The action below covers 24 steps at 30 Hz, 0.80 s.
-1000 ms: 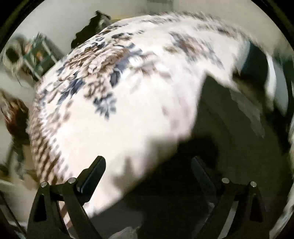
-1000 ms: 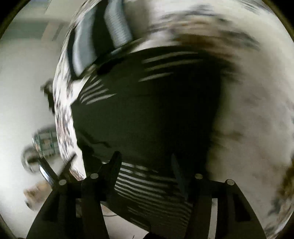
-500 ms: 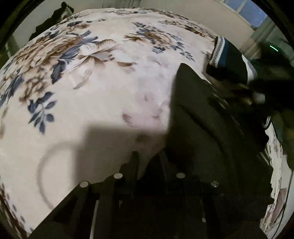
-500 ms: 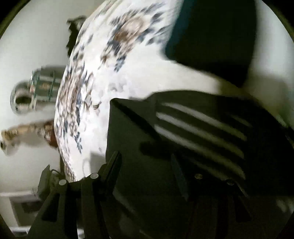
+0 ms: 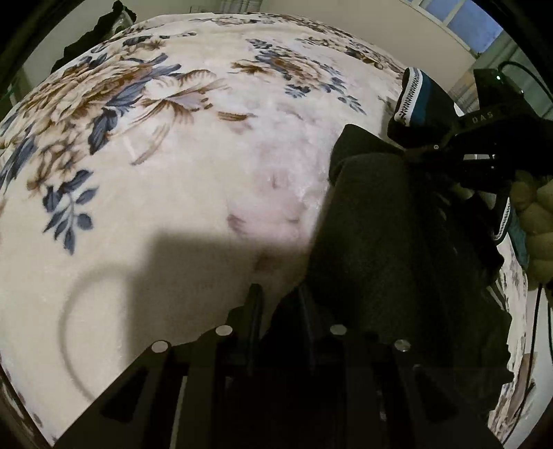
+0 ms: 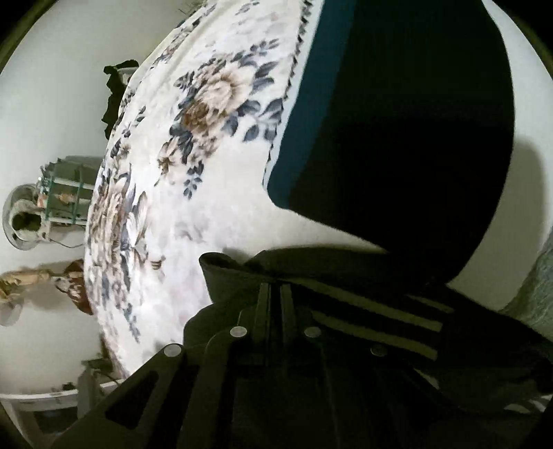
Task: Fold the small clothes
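Observation:
A black garment with pale stripes (image 6: pixel 373 311) lies on the floral blanket (image 5: pixel 172 138); it shows as a dark mass (image 5: pixel 397 241) in the left wrist view. My left gripper (image 5: pixel 276 293) is shut on its near edge. My right gripper (image 6: pixel 275 288) is shut on its striped edge, and also shows, with the gloved hand, in the left wrist view (image 5: pixel 484 152). A folded dark garment with teal and white trim (image 6: pixel 397 121) lies just beyond, also seen in the left wrist view (image 5: pixel 418 100).
The blanket (image 6: pixel 207 138) covers a bed. A dark cloth pile (image 5: pixel 100 34) sits at its far edge. A green rack (image 6: pixel 65 193) and floor clutter stand beside the bed. A window (image 5: pixel 466 20) is beyond.
Both grippers were open over the black garment a second ago. They have come down and closed on its edges. The views have steadied.

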Motion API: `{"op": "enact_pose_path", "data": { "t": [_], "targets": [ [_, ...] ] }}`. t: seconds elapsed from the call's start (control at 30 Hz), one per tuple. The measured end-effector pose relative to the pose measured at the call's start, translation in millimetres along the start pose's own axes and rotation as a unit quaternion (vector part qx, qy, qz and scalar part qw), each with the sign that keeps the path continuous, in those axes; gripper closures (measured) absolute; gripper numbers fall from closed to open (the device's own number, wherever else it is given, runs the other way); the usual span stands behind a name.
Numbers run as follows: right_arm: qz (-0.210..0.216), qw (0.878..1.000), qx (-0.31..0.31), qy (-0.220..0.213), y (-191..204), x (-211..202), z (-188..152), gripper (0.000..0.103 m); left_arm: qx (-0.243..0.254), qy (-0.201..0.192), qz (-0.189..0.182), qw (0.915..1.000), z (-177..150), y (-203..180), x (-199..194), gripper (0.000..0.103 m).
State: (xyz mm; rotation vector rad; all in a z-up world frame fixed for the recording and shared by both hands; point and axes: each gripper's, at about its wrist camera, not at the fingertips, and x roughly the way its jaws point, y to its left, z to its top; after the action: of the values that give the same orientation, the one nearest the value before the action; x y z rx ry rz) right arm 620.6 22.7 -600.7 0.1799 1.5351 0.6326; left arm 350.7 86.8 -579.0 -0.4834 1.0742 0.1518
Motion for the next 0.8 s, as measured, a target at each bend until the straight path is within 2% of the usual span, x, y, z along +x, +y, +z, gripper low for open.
{"op": "enact_pose_path", "data": {
  "t": [0.07, 0.1, 0.13, 0.17, 0.2, 0.23, 0.27, 0.3, 0.33, 0.37, 0.47, 0.57, 0.67, 0.8],
  "targets": [
    [0.034, 0.999, 0.025, 0.034, -8, -2, 0, 0.095, -0.015, 0.001, -0.003, 0.9999, 3, 2, -6, 0.085],
    [0.039, 0.998, 0.034, 0.04, -10, -8, -4, 0.082, -0.021, 0.001, -0.002, 0.9998, 5, 2, -10, 0.085],
    [0.051, 0.997, 0.043, 0.033, -17, -24, -10, 0.074, -0.027, -0.007, -0.004, 0.9996, 8, 2, -20, 0.084],
    [0.064, 0.997, 0.047, 0.021, -24, -44, -21, 0.062, -0.027, -0.013, 0.002, 0.9995, 9, 2, -27, 0.084],
    [0.067, 0.996, 0.053, 0.012, -32, -60, -32, 0.059, -0.025, -0.019, 0.014, 0.9994, 11, 0, -34, 0.084],
    [0.07, 0.995, 0.068, 0.001, -46, -83, -48, 0.058, -0.022, -0.026, 0.031, 0.999, 13, -2, -42, 0.079],
    [0.06, 0.995, 0.082, -0.005, -62, -104, -66, 0.056, -0.013, -0.034, 0.047, 0.9982, 14, -7, -52, 0.064],
    [0.044, 0.994, 0.095, -0.011, -76, -120, -82, 0.049, -0.008, -0.04, 0.054, 0.9977, 15, -9, -58, 0.051],
    [0.023, 0.993, 0.112, -0.023, -96, -143, -103, 0.046, 0.0, -0.05, 0.064, 0.9967, 16, -15, -66, 0.022],
    [0.0, 0.991, 0.131, -0.031, -119, -165, -125, 0.04, 0.007, -0.061, 0.069, 0.9958, 15, -20, -74, 0.009],
    [-0.054, 0.978, 0.195, -0.05, -182, -213, -182, 0.039, 0.039, -0.086, 0.08, 0.9923, 11, -42, -90, 0.009],
    [-0.075, 0.959, 0.267, -0.06, -251, -239, -228, 0.039, 0.055, -0.095, 0.087, 0.9902, -2, -68, -97, 0.009],
    [-0.06, 0.948, 0.304, -0.068, -314, -237, -244, 0.039, 0.054, -0.089, 0.099, 0.9897, -28, -88, -99, 0.009],
    [0.019, 0.947, 0.31, -0.078, -377, -202, -224, 0.039, 0.066, -0.053, 0.139, 0.9867, -79, -112, -93, 0.009]
  ]
}}
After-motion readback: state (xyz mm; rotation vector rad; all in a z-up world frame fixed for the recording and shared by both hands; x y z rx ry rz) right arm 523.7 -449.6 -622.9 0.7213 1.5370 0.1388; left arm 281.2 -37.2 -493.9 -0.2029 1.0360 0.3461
